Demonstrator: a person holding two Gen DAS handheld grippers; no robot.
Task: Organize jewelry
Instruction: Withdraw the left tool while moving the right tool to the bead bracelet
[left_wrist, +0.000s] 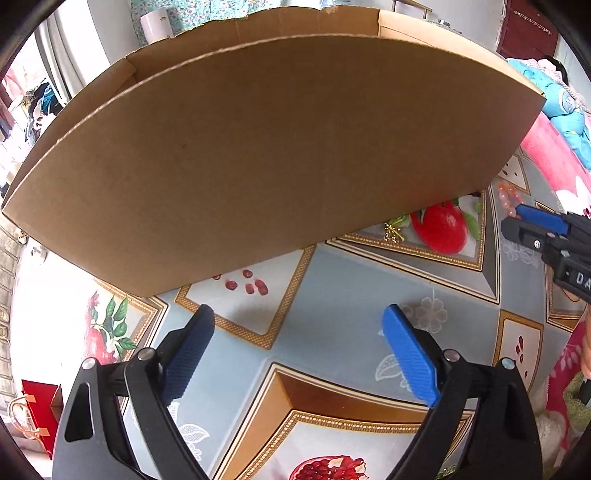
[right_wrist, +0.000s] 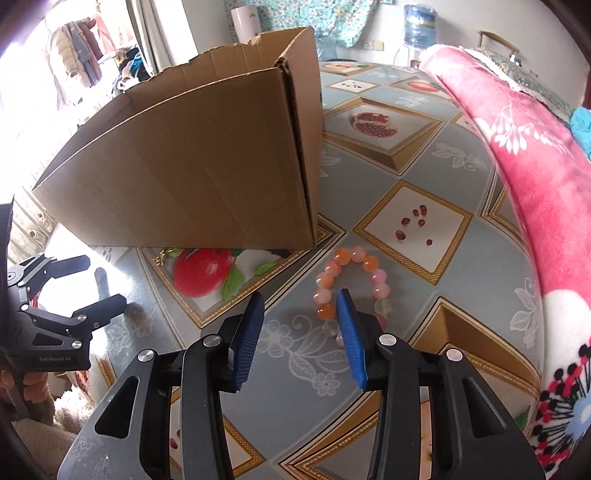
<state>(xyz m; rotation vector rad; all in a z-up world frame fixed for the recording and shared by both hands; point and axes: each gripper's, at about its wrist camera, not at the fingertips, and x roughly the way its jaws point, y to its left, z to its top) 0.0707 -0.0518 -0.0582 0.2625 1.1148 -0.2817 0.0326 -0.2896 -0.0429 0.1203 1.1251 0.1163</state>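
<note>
- The right gripper (right_wrist: 301, 341) stands partly open and empty, low in the right wrist view; its right-hand pad hides part of the bead bracelet (right_wrist: 352, 286), which lies flat on the tablecloth (right_wrist: 413, 218) at centre frame. Closing here could miss the loop or nudge the beads sideways
- The left gripper (left_wrist: 299, 354) is spread wide with nothing in it, at the bottom of the left wrist view, facing the cardboard box (left_wrist: 258, 158)
- A small gold piece (left_wrist: 393, 232) lies at the box's lower edge, centre right; it looks easy to overlook or push under the box
- The box wall is tall, so a carried bracelet could catch on its rim
</note>
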